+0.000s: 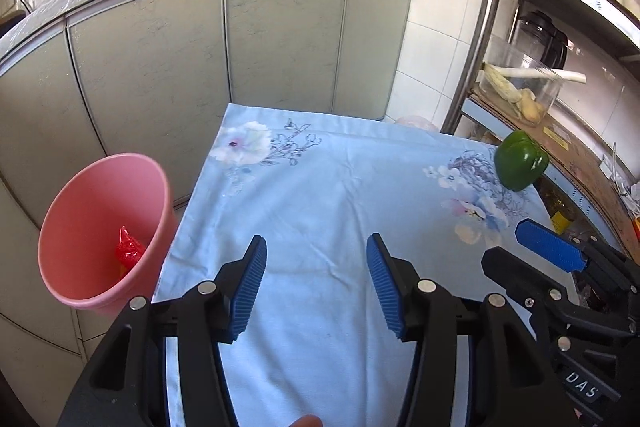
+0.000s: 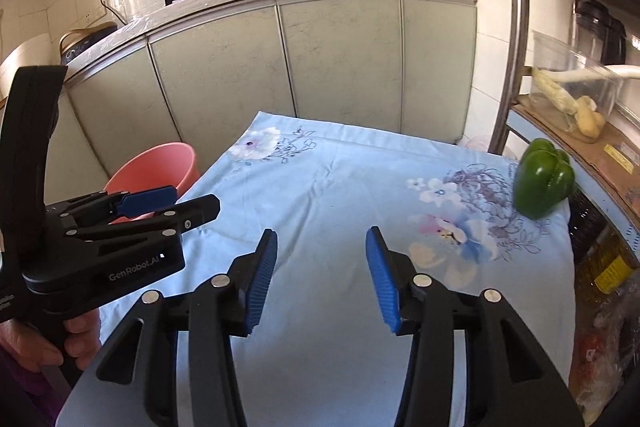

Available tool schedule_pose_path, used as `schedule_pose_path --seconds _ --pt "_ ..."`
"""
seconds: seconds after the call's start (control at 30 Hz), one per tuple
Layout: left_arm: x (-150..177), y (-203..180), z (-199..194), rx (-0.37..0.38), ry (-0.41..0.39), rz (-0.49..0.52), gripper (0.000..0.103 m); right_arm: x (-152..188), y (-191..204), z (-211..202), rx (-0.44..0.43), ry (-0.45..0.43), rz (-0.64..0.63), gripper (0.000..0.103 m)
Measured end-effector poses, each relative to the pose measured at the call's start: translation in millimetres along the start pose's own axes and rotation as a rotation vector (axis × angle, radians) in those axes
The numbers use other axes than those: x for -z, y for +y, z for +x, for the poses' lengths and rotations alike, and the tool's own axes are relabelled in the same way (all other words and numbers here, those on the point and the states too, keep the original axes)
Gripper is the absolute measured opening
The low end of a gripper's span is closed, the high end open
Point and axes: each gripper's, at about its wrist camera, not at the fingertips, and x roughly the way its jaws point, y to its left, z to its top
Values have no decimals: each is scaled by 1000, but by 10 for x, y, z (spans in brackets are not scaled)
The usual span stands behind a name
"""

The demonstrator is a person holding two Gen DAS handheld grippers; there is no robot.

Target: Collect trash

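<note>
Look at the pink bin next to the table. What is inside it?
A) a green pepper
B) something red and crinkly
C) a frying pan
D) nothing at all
B: the left wrist view looks down into the pink bin and shows a red crinkly wrapper at its bottom, while the green pepper sits on the blue cloth on the table.
</note>
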Motion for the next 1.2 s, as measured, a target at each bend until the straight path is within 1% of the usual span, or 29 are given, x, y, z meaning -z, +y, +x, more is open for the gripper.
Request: schedule_pose_path --seconds 0.17,0.43,0.57,0.67,0.73,0.8,0.83,0.9,0.93,1.1,1.2 --pt "2 -24 -62 -19 -20 1 53 4 8 -31 -5 -6 -2 47" --pt "9 134 -180 -59 -45 -30 54 -21 181 -32 -39 -23 -32 47" --pt "19 281 -303 -104 -77 -55 54 -171 333 -7 -88 -33 -33 47" --pt "48 450 -433 -151 -101 -94 54 -307 502 27 -133 -42 -24 47" --pt "83 573 -516 -192 -116 -123 54 -380 610 90 -181 -15 -31 47" --pt "129 686 -599 -230 -127 -146 53 -431 774 162 -203 22 -59 47" --pt "160 741 -638 -243 -133 -159 52 -432 848 167 -201 21 -78 47" --pt "229 831 -697 -265 -134 -184 49 -382 1035 142 -188 -8 -122 47" --pt "270 872 -717 -275 -129 -196 46 -337 1112 129 -184 -18 -139 47" --pt "437 1005 -735 -291 -93 -239 46 -154 1300 82 -133 -46 -204 47" --pt "473 999 -756 -286 -94 -239 45 -142 1309 52 -137 -49 -208 47"
